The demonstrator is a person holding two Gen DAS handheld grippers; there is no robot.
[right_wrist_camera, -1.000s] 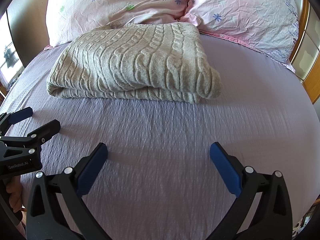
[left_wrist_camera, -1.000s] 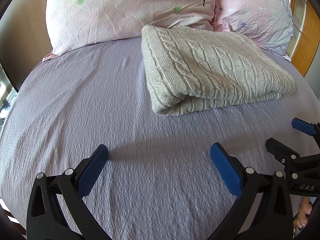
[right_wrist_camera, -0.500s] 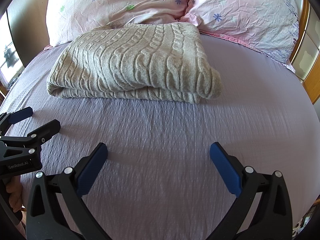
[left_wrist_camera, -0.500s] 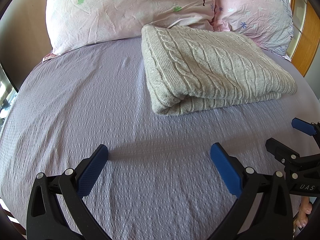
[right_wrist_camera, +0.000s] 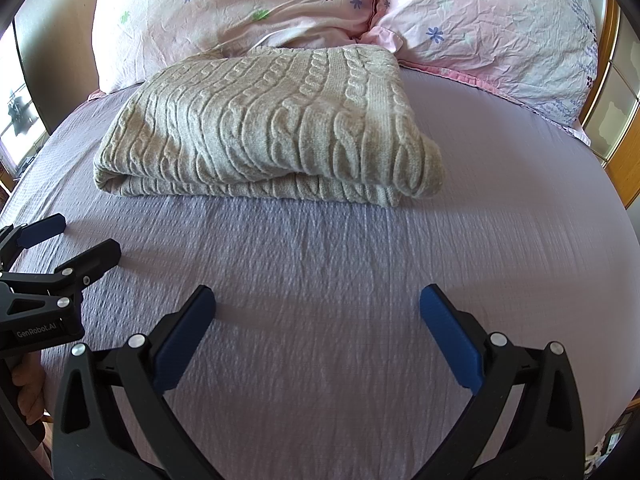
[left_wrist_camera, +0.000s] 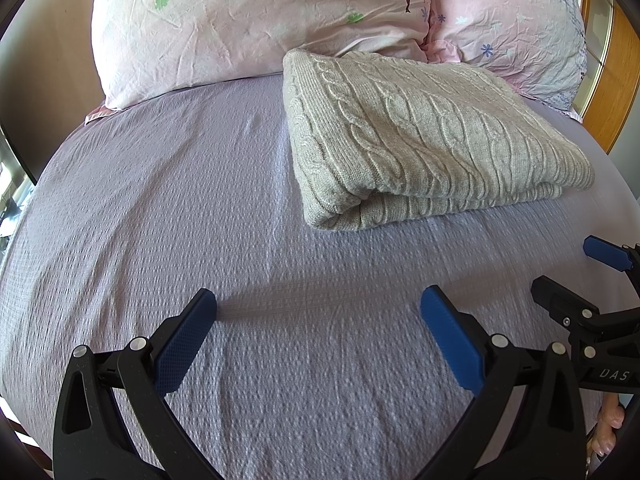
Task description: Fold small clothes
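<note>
The folded sweater (right_wrist_camera: 264,120) is laid on the bed (right_wrist_camera: 320,260), toward its head end, its far edge touching the two pillows (right_wrist_camera: 240,8) set side by side behind it. In front of the sweater a bare stretch of bed is seen, and over that stretch both grippers are held, apart from the sweater. The left gripper (left_wrist_camera: 318,338) is placed left of the right gripper (right_wrist_camera: 318,336), just beside it, both pointed toward the pillows.

A lavender-sheeted bed (left_wrist_camera: 168,208) carries a folded cable-knit sweater (left_wrist_camera: 420,136) and two pink pillows (left_wrist_camera: 248,20).
</note>
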